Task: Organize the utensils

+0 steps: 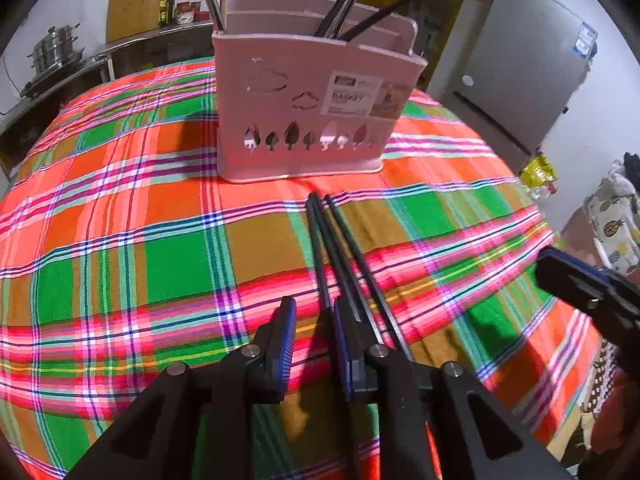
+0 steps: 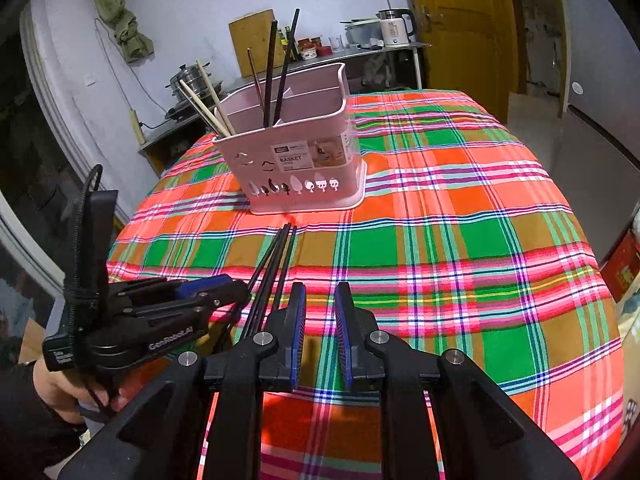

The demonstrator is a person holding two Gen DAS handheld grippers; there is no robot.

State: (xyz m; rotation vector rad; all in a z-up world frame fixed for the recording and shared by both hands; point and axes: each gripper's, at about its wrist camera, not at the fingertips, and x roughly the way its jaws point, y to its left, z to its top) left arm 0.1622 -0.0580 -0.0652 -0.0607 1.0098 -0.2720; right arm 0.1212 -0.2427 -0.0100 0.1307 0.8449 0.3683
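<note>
On the plaid-covered desk the black chopsticks are lying just before the pink basket; the left tool, slightly parted and empty, is straddling one stick and should be squeezing squarely, while the right tool is idling empty, slightly parted.

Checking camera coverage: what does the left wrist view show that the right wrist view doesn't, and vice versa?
Only left wrist: a grey fridge right of the table, and one of the black chopsticks running in between the left gripper fingers.

Only right wrist: a yellow door, a white kettle, the hand holding the left gripper, and the right gripper fingers apart over bare cloth.

Both: pink basket with upright utensils, plaid tablecloth, loose black chopsticks, steel pots, cutting board.
</note>
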